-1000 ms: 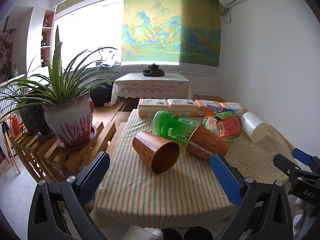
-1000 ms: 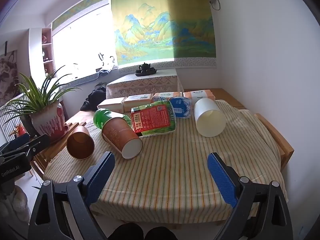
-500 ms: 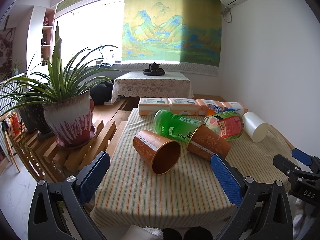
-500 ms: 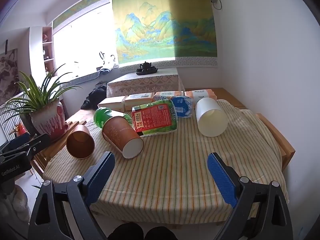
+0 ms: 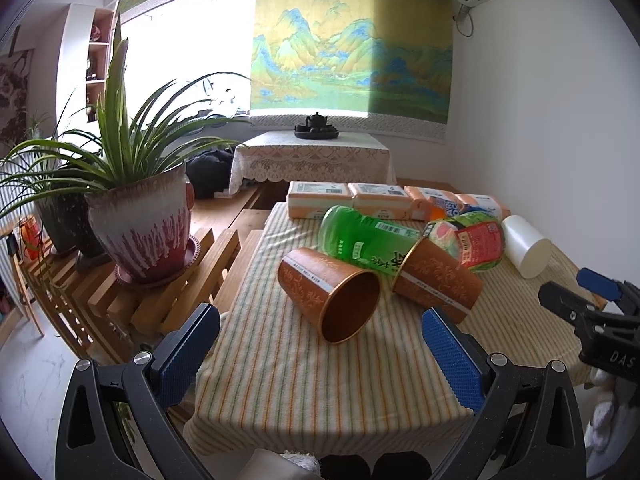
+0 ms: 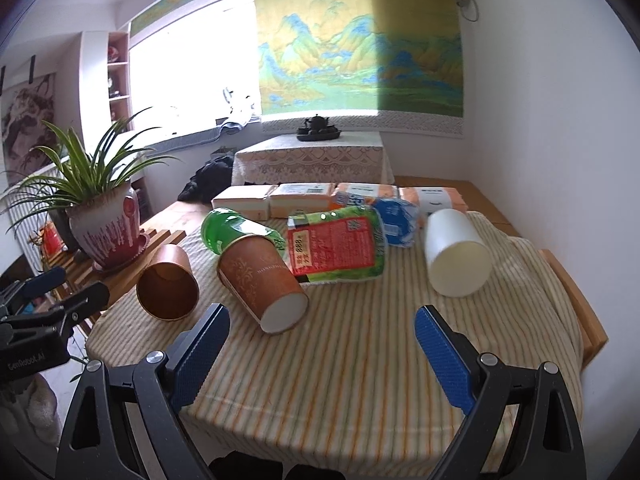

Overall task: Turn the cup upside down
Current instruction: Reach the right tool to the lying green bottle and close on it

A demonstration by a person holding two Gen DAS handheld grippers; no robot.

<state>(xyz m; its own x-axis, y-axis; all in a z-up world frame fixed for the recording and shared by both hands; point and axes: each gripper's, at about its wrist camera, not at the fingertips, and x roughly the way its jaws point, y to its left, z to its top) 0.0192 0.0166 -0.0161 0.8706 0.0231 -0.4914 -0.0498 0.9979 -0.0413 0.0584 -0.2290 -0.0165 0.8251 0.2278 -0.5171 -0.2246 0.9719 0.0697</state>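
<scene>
Left jaws (image 5: 320, 344): spread wide, holding nothing, level and pointed forward above the near edge of the surface (image 5: 280, 380).
Right jaws (image 6: 322, 350): spread wide, holding nothing, hovering level over the near edge, pointed at the far wall.
Open brown cup (image 5: 330, 296): on its side just ahead of the left jaws, between their tips, mouth turned toward them.
Second brown cup (image 6: 262, 282): on its side ahead of the right jaws' left tip, white base toward them.
Green bottle (image 5: 362, 240): lying behind both brown cups, touching the second.
Snack bag (image 6: 336, 250): beyond the right jaws, beside the second brown cup.
White cup (image 6: 456, 258): on its side, ahead of the right jaws' right tip.
Tissue packs (image 5: 352, 200): rowed along the far edge.
Potted plant (image 5: 140, 220): left of the left jaws, on a wooden rack.
</scene>
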